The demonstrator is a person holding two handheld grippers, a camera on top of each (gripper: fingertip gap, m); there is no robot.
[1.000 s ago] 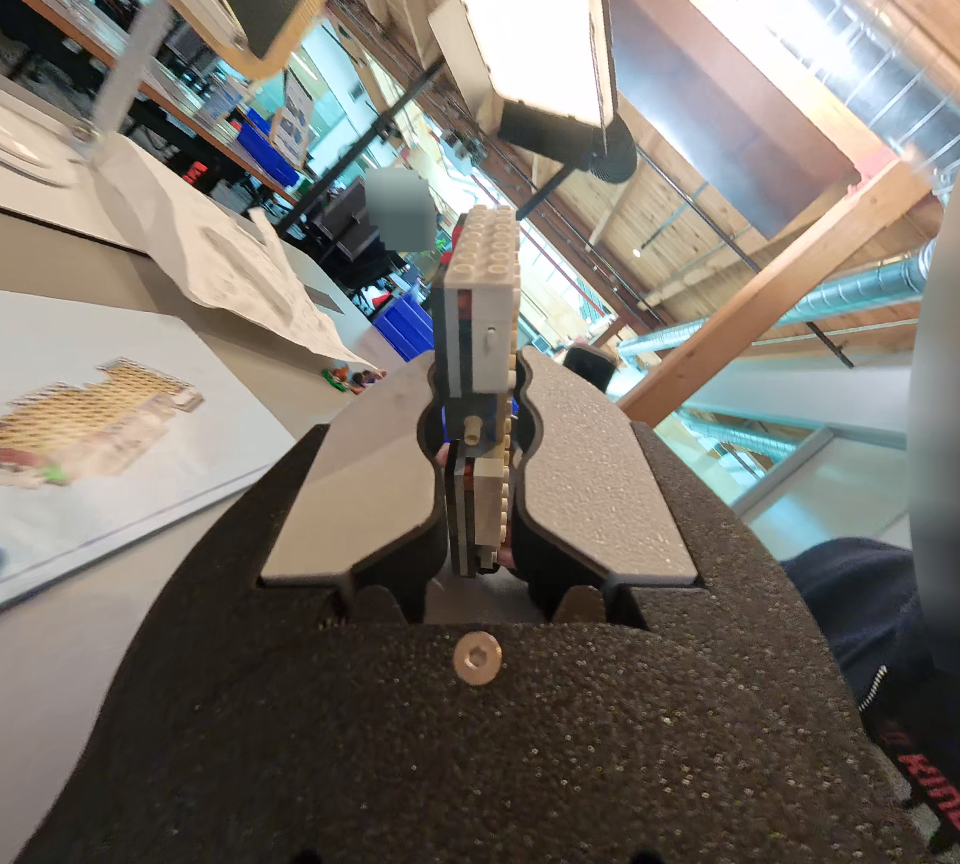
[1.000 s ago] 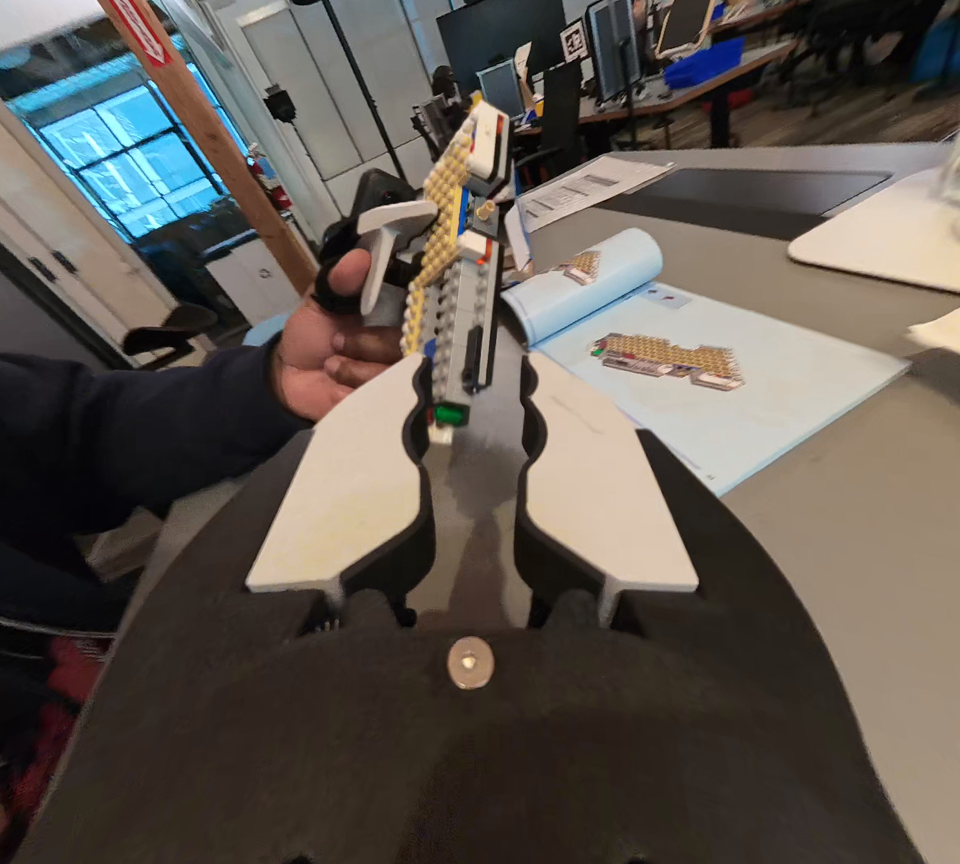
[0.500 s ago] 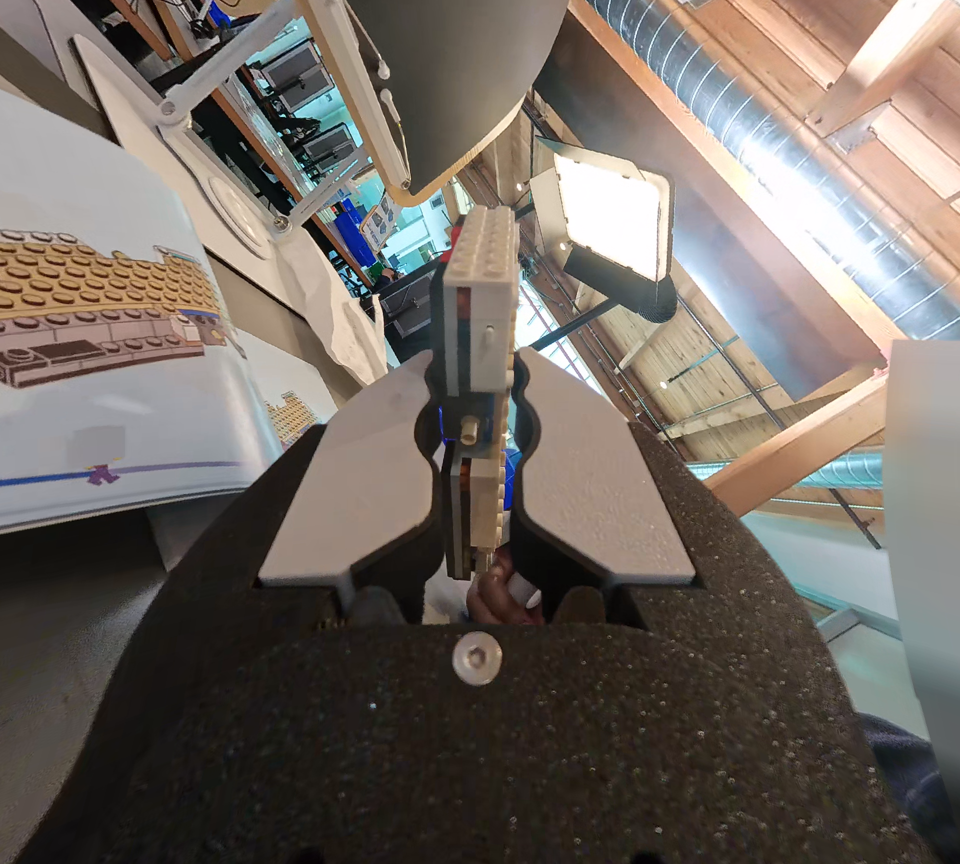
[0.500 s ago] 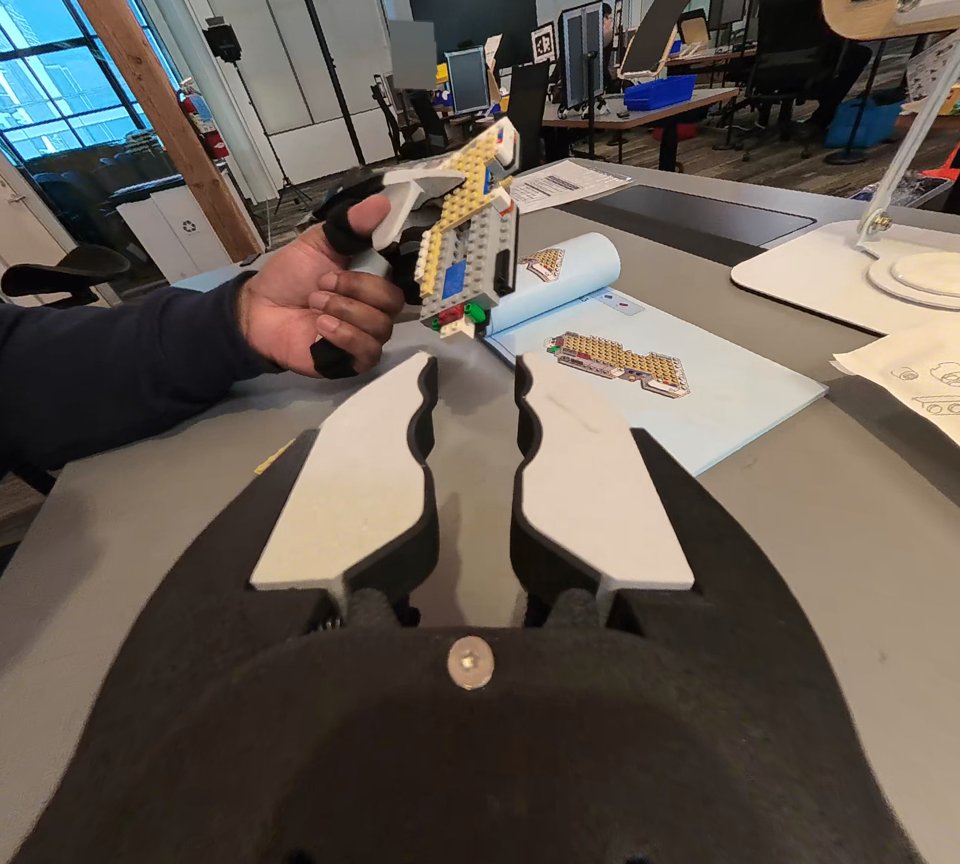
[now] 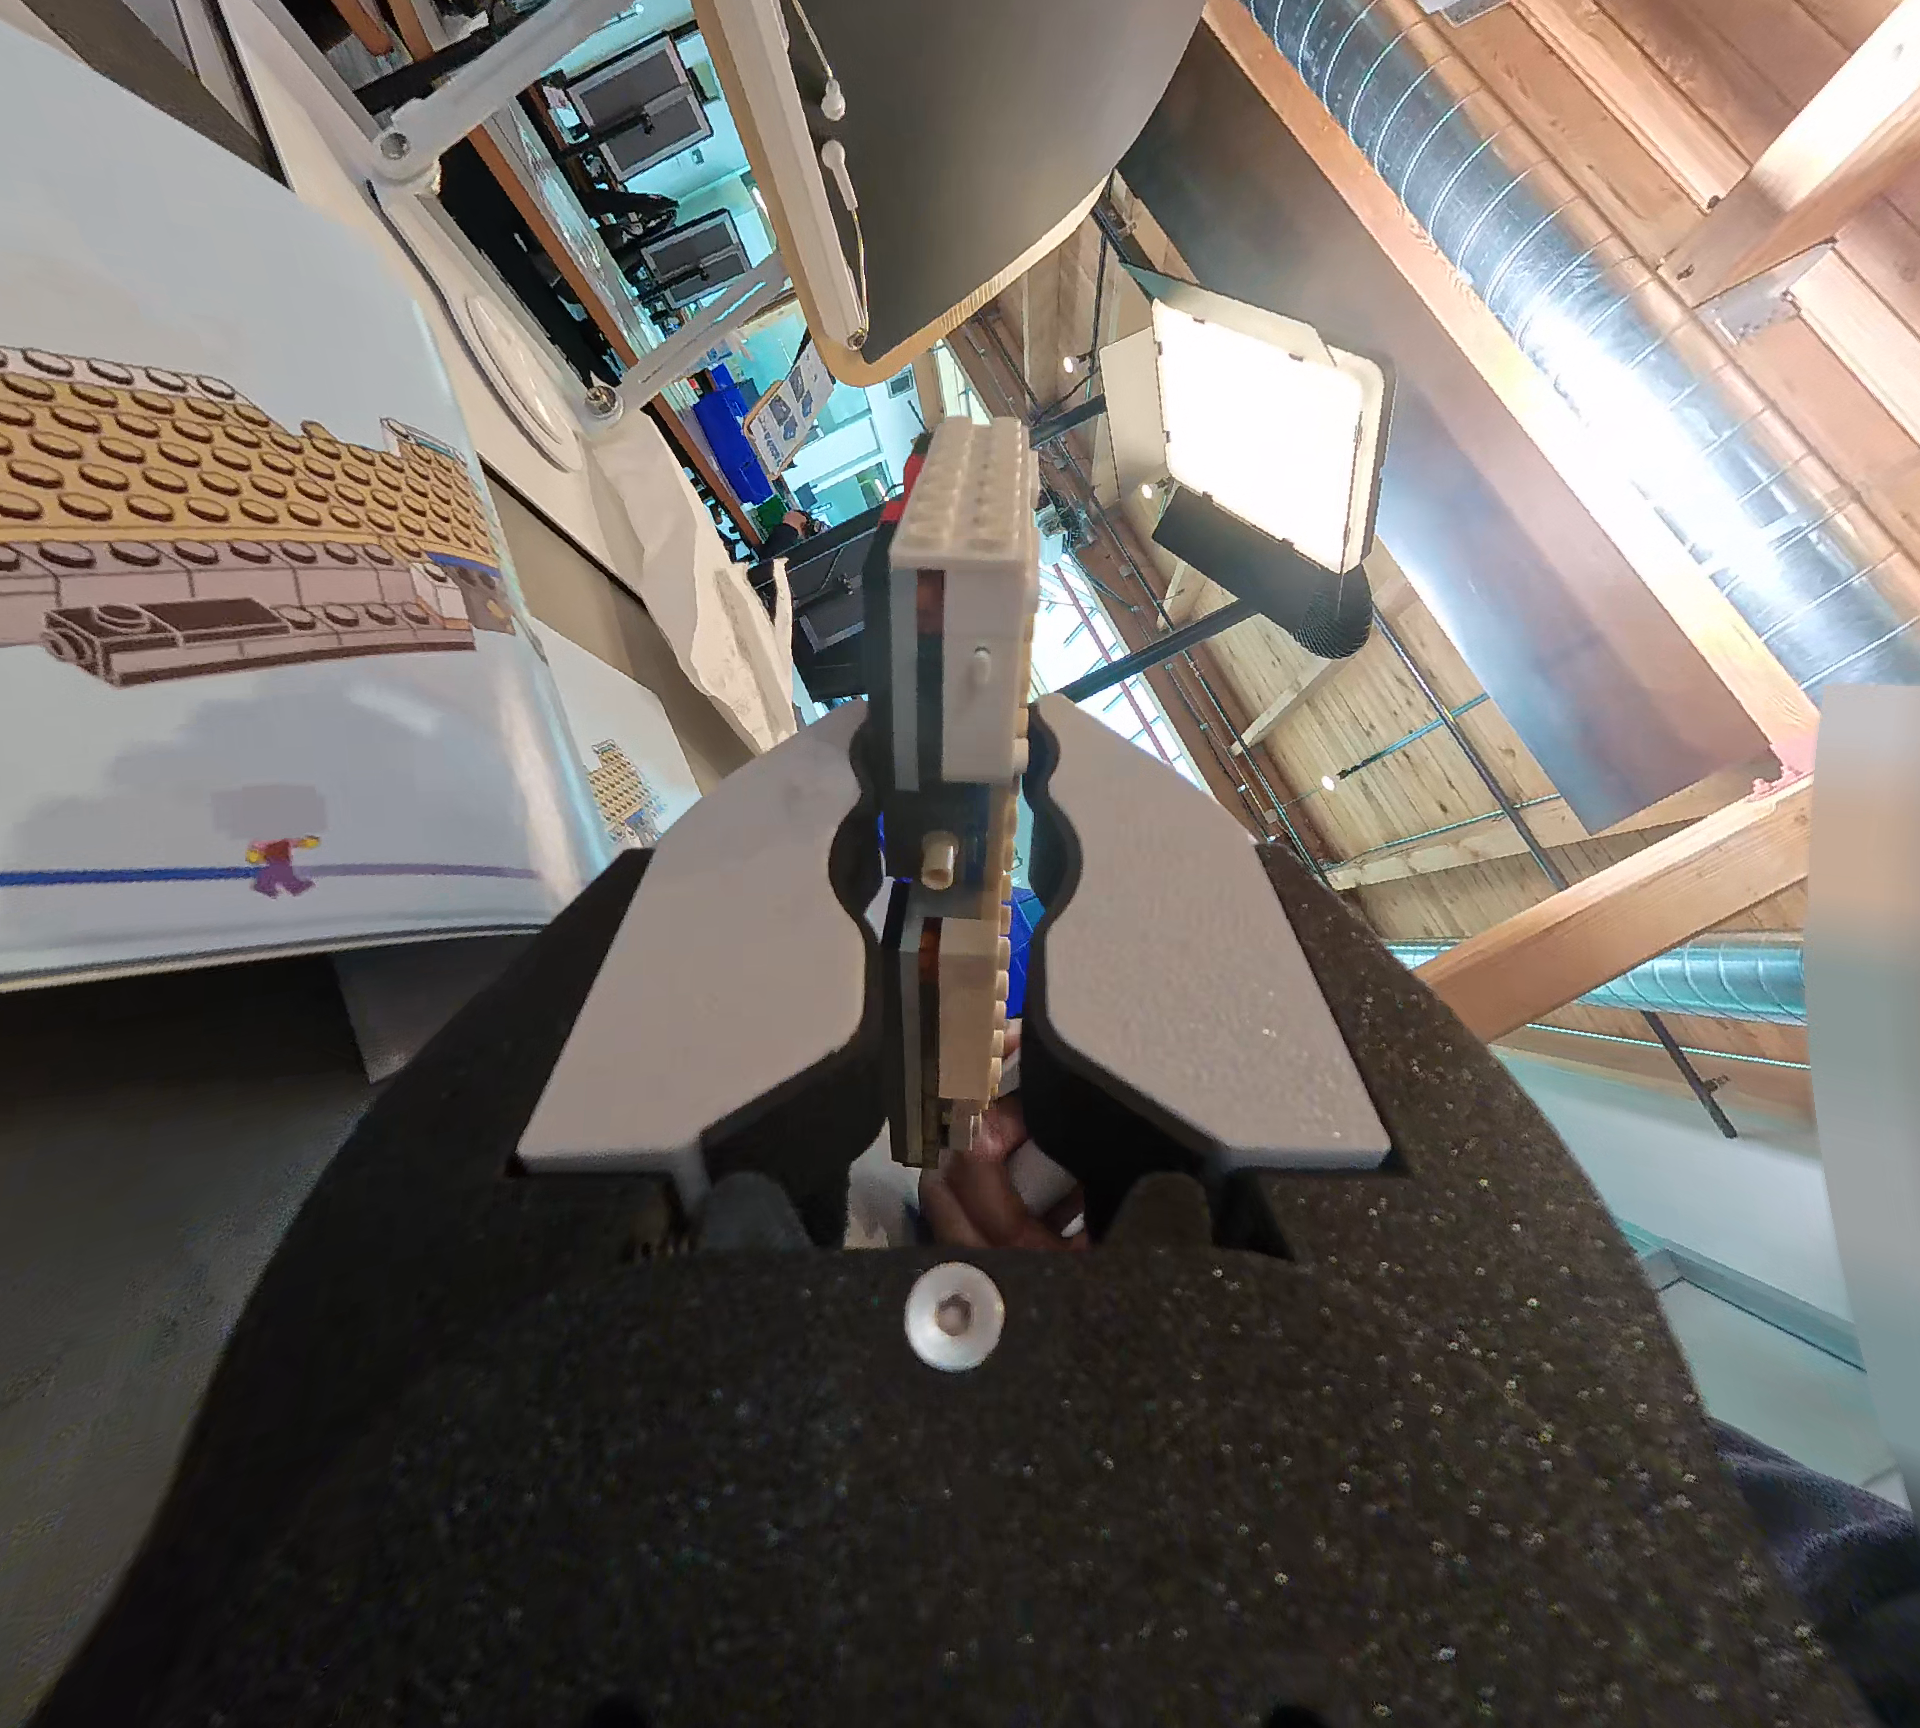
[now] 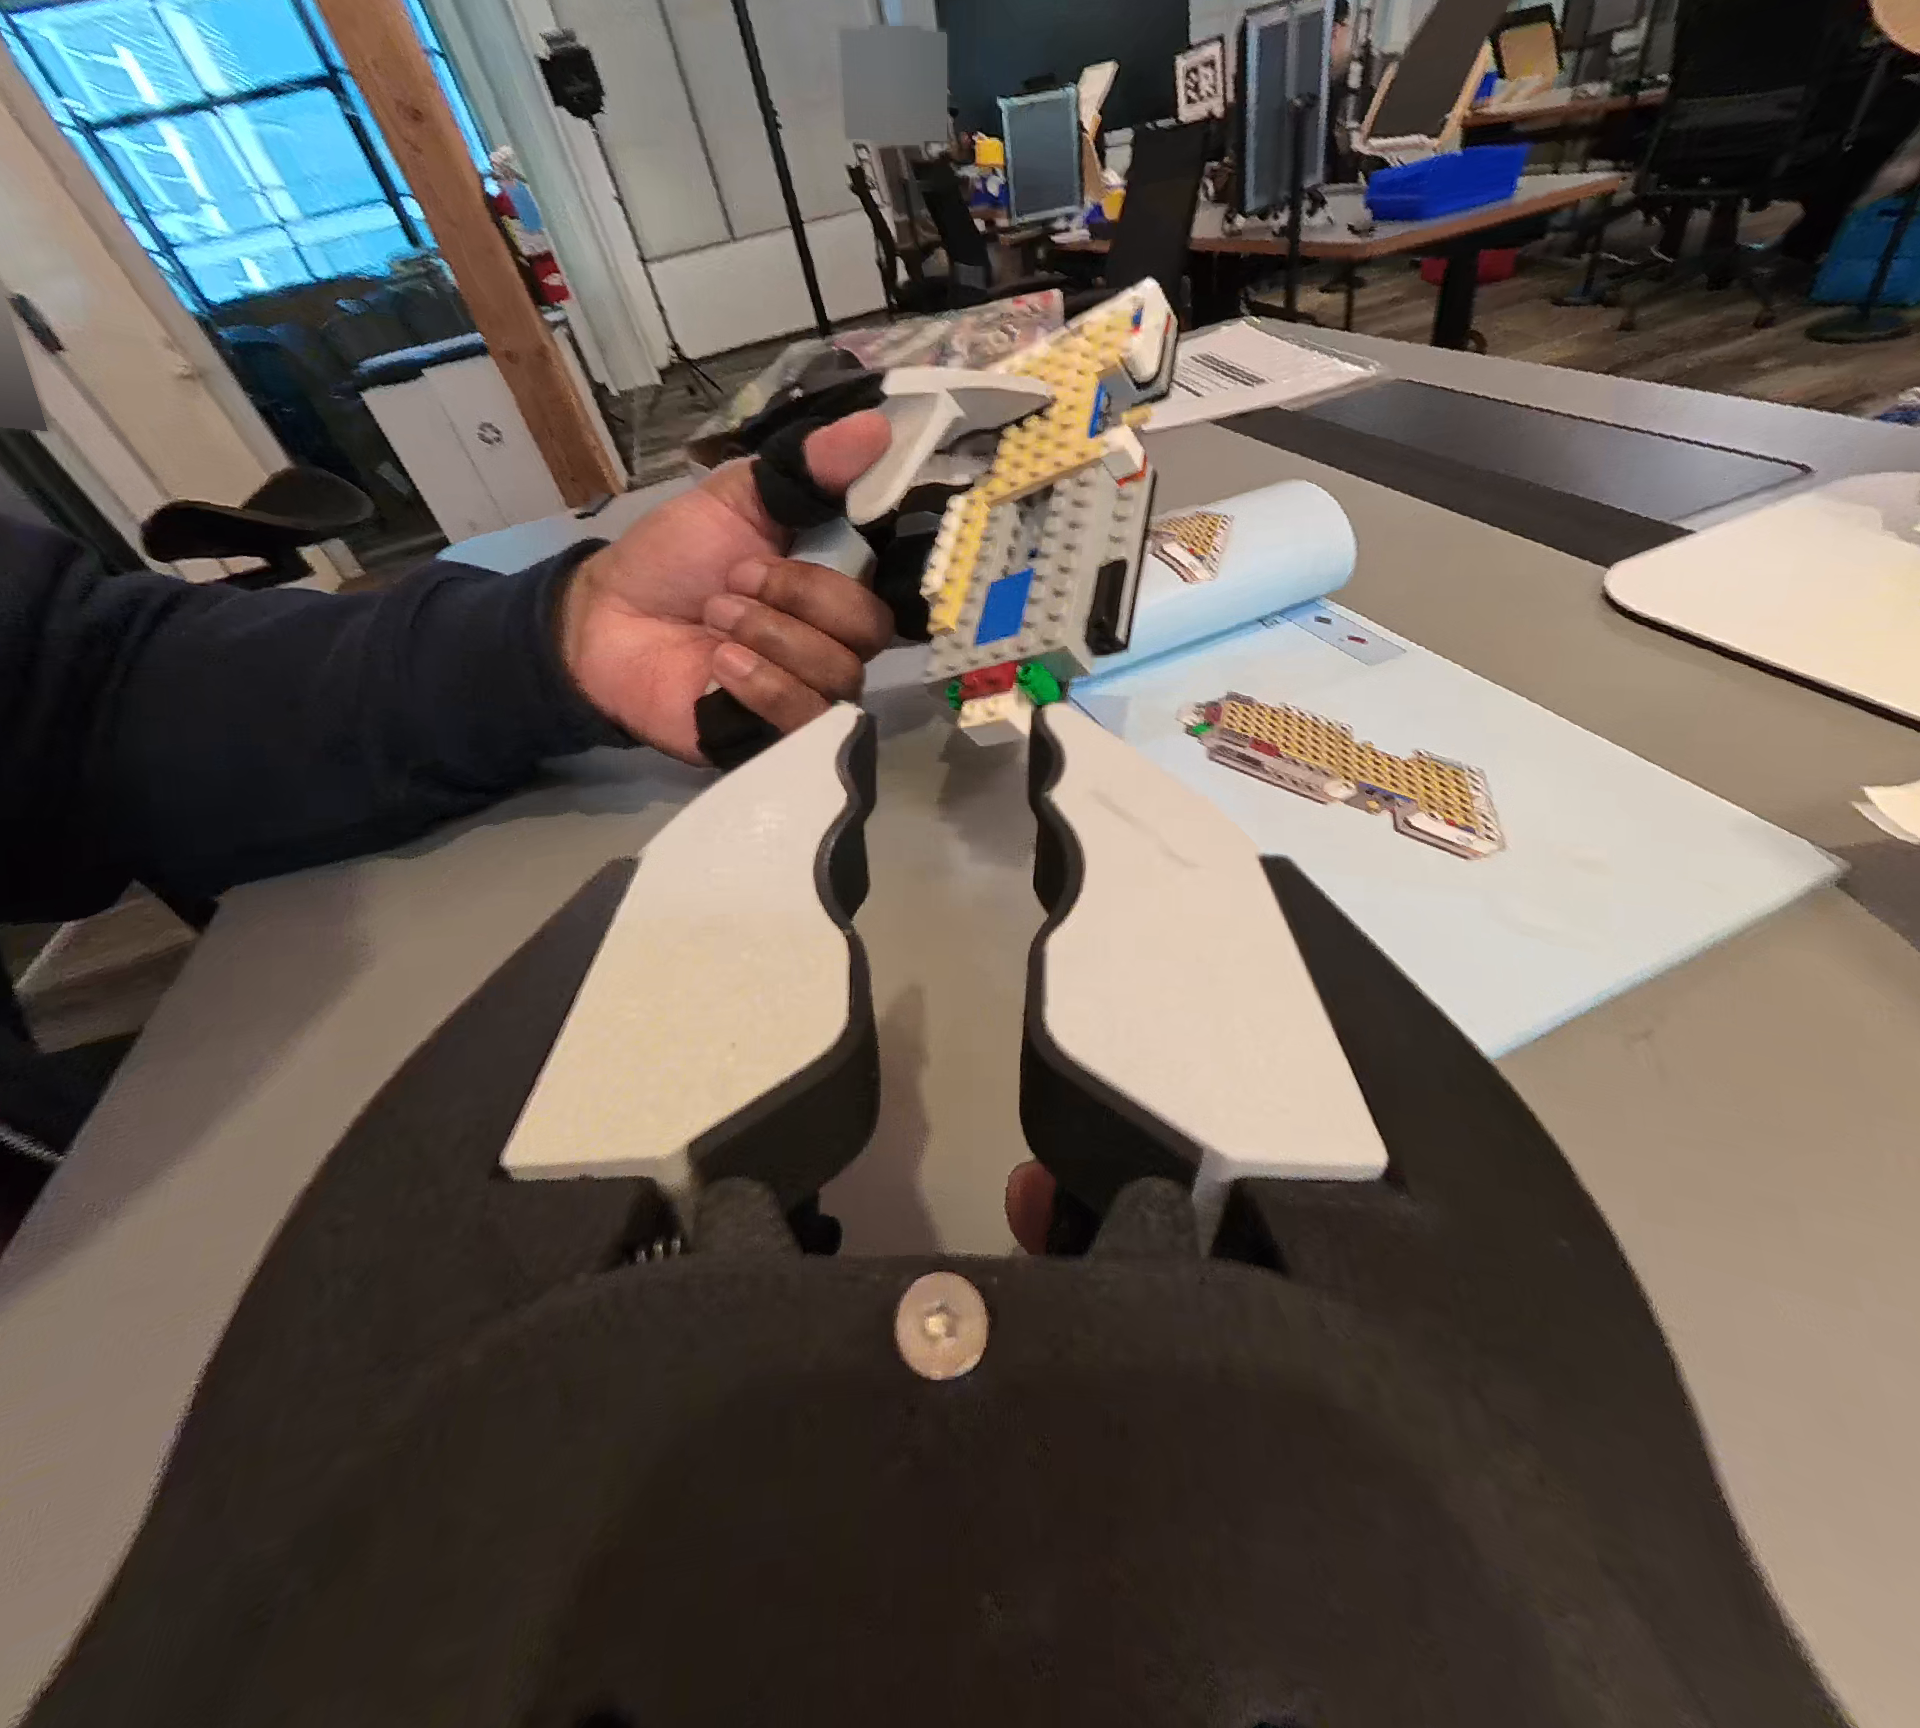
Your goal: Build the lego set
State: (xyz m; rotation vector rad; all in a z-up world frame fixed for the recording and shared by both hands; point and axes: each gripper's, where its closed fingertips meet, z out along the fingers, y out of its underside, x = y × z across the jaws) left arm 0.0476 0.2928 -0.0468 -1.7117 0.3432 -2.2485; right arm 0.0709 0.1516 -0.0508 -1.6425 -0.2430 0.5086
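My left claw (image 5: 951, 748) clamped on brick model (image 5: 961, 629); my right claw (image 6: 945, 728) apart, bare, just below model | instruction booklet (image 6: 1507, 857) open on worktop (image 6: 1662, 1211)

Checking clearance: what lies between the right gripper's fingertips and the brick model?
Nothing: in the right wrist view only bare grey table shows between the open right gripper and the brick model.

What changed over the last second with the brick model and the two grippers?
The right gripper drew back: the brick model, earlier between its fingers, now sits beyond its open tips. The left gripper swung toward the instruction booklet. Unchanged: the left gripper stays clamped on the model.
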